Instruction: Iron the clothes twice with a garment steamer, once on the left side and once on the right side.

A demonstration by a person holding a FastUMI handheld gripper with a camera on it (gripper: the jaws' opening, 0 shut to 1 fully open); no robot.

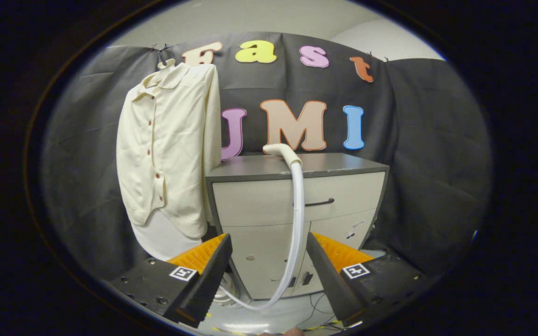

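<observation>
Gripper view: gripper (266, 254) spread wide, holding nothing; steamer head (282, 152) rests on cabinet (325, 163) beyond; cream buttoned shirt (168, 144) hangs ahead-left.

Gripper (266, 242) fingers wedge-shaped, ribbed inner pads, spread apart; square coded marker and screws on each dark base.

No readable text, brand or number. Each finger of the gripper (266, 247), jaws spread apart, carries a square black-and-white marker tag, not legible.
</observation>
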